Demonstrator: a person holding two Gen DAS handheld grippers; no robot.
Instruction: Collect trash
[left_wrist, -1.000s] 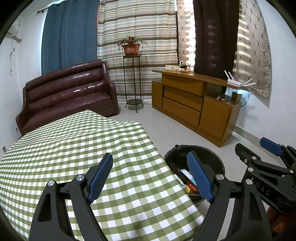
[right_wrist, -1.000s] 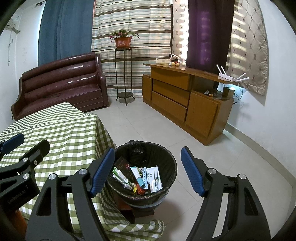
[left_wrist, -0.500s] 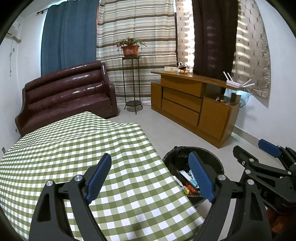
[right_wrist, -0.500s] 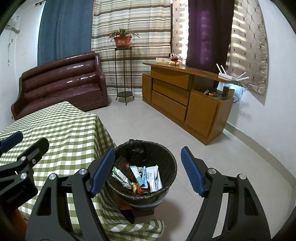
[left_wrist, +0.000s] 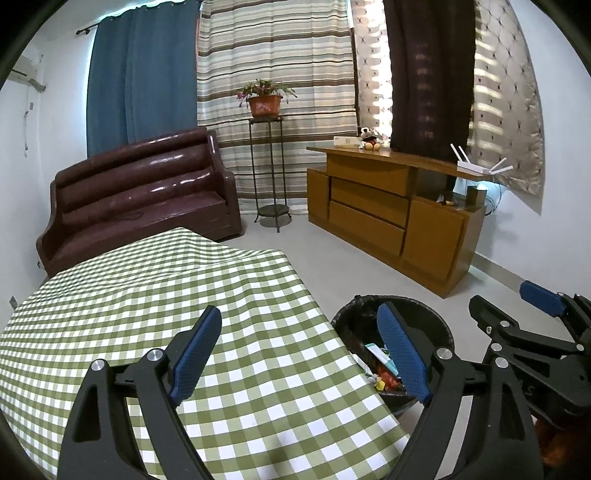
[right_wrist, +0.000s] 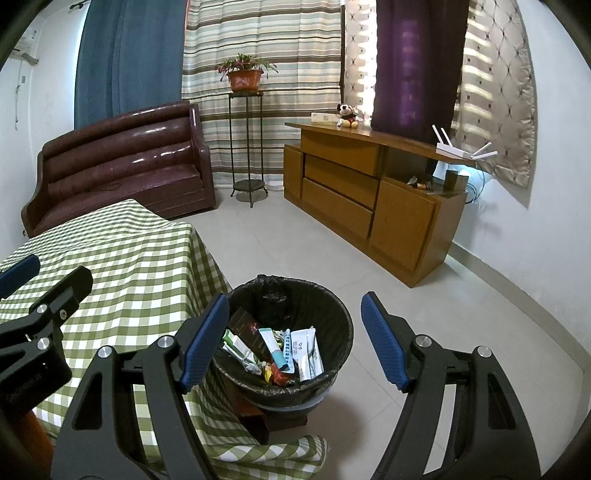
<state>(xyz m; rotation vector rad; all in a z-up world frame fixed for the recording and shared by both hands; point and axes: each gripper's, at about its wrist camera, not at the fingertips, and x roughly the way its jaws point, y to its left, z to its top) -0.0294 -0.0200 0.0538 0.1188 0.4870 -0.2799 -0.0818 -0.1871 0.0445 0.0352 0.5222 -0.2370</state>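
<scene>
1. Black plastic lines the trash bin (right_wrist: 284, 332), which stands on the floor just beside the corner of the table (right_wrist: 140, 258) with the green checked cloth.
2. Inside the bin lies the trash (right_wrist: 280, 350): flat wrappers, small cartons and tube-like packs, piled against each other.
3. These pieces look light and thin. I judge they will bend or crumple easily and their glossy film may slip, so a pinch across a flat edge seems best.
4. Most of the long packs lean with their long axis running from the bottom of the bin up toward its far rim; their exact ends are hard to tell.
5. Right gripper (right_wrist: 295, 339) hangs above the bin with its jaws spread wide and nothing between them.
6. Left gripper (left_wrist: 299, 354) is over the table edge, also spread apart and empty.
7. No trash is visible on the cloth, so the collecting seems nearly finished.
</scene>
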